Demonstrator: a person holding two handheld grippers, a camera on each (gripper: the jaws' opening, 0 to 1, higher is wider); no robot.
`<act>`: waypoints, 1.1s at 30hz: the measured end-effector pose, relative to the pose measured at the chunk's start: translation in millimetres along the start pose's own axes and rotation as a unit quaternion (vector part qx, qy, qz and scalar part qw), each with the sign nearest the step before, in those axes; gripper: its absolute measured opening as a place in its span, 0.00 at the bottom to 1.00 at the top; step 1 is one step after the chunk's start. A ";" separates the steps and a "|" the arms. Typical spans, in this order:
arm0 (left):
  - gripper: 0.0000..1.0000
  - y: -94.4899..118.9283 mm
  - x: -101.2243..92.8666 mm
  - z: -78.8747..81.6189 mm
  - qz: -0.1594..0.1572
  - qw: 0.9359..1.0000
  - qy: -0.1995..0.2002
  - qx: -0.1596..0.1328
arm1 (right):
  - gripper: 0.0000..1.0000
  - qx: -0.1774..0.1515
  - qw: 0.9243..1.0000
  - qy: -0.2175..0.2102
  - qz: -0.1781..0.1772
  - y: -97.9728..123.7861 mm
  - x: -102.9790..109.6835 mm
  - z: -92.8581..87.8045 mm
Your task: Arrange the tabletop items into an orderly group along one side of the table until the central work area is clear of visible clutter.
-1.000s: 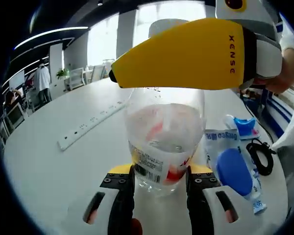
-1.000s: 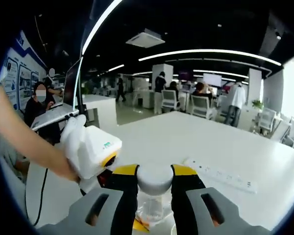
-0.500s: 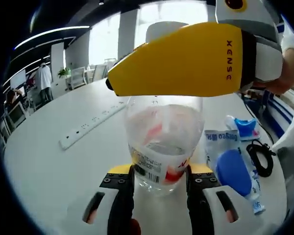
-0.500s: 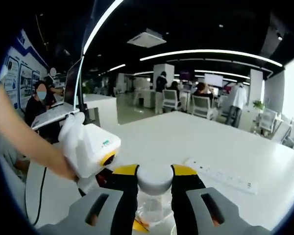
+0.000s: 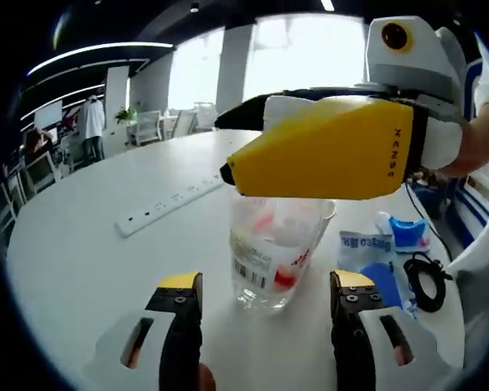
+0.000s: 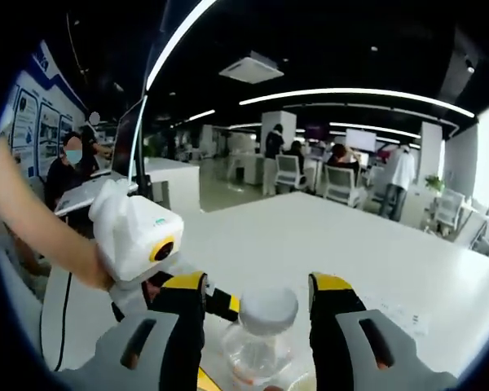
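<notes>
A clear plastic bottle [image 5: 270,259] with a barcode label stands on the white table [image 5: 81,261], between the jaws of my left gripper [image 5: 265,326]. That gripper is open, both jaws apart from the bottle's sides. My right gripper [image 5: 236,147] reaches in from the right above the bottle's top. In the right gripper view the bottle's white cap [image 6: 267,309] sits between the spread jaws of my right gripper [image 6: 257,316], which is open. The left gripper [image 6: 216,303] shows low on the left, held by a person's arm.
A white power strip [image 5: 169,205] lies on the table beyond the bottle. To the right of the bottle are a blue-and-white packet [image 5: 373,265], a blue-capped item [image 5: 407,230] and a coiled black cable [image 5: 424,281]. A laptop [image 6: 106,175] stands at the left, with office desks and people farther off.
Both grippers have opened. The left jaws have let go of the bottle's body and drawn back. The right jaws have spread away from the cap.
</notes>
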State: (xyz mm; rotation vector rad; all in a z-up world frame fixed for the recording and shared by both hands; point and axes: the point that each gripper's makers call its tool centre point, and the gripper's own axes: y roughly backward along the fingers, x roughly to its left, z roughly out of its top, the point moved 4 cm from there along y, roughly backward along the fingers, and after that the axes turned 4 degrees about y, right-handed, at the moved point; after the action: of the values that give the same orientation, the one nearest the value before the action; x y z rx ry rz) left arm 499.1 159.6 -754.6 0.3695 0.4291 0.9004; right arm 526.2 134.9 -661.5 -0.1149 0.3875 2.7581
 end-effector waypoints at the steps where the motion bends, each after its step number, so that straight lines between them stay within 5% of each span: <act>1: 0.67 1.6 -0.2 -0.1 0.004 1.000 0.001 0.000 | 0.61 0.002 1.000 -0.001 0.001 -0.3 0.6 0.7; 11: 0.86 22.7 -5.8 11.1 0.041 0.999 0.007 -0.008 | 0.83 0.006 1.000 -0.028 -0.003 15.8 2.4 2.8; 33: 0.89 58.8 -42.1 30.6 0.073 0.997 -0.015 0.005 | 0.82 0.018 1.000 -0.022 -0.012 78.4 -5.9 6.4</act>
State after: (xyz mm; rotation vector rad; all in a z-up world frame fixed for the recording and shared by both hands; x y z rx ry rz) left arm 452.2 155.0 -691.8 0.4263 0.3826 1.0330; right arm 503.7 64.2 -634.8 -0.0483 0.4220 2.7224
